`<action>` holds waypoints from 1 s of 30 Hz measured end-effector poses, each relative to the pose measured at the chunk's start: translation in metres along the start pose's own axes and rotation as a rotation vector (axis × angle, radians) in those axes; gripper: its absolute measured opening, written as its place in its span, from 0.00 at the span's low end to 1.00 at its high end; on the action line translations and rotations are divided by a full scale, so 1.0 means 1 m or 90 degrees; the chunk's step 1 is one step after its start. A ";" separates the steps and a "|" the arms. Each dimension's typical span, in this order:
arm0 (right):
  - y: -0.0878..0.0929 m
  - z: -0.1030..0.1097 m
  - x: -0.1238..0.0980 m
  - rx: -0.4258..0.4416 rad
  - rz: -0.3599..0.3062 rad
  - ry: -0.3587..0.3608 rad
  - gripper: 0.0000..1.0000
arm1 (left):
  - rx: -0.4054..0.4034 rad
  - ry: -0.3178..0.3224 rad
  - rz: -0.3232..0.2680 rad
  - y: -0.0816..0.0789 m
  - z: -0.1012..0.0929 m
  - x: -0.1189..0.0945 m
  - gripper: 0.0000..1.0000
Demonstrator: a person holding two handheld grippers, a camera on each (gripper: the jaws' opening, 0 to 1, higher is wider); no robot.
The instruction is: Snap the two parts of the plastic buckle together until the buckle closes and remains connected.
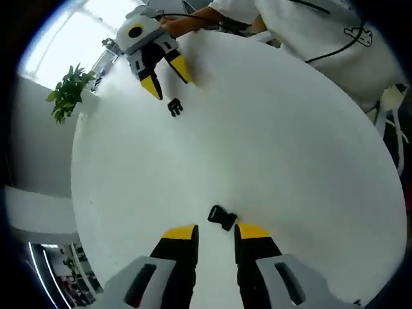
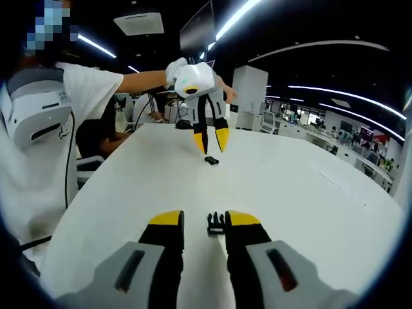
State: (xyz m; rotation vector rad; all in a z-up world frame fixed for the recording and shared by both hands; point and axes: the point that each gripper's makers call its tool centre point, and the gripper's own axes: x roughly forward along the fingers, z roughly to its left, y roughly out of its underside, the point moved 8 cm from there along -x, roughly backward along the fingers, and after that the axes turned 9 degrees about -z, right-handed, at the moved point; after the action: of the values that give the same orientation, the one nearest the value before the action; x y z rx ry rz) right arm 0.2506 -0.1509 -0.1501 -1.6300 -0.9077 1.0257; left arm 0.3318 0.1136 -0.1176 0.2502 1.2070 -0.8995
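No text or label can be read.

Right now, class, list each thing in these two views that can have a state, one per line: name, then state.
Pronged buckle half: lying on the table, loose, by the right gripper's jaw tips, not joined.
Socket buckle half: lying on the table, loose, by the left gripper's jaw tips, not joined.
Left gripper: jaws open, holding nothing.
Right gripper: jaws open, holding nothing.
Table: white, bearing both halves apart.
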 end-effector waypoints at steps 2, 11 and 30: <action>0.000 0.000 -0.001 -0.001 -0.003 0.001 0.24 | 0.024 0.002 0.000 -0.002 0.001 0.002 0.19; -0.002 0.000 -0.003 -0.004 -0.010 0.010 0.24 | 0.070 0.047 0.020 -0.009 0.000 0.005 0.19; 0.002 0.004 -0.006 0.000 -0.008 0.019 0.24 | 0.104 0.140 0.034 -0.011 0.002 0.016 0.20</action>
State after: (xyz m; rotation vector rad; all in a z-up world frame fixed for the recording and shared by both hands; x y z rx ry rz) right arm 0.2447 -0.1556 -0.1509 -1.6335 -0.8976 0.9901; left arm 0.3263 0.0985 -0.1277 0.5208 1.3233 -0.9422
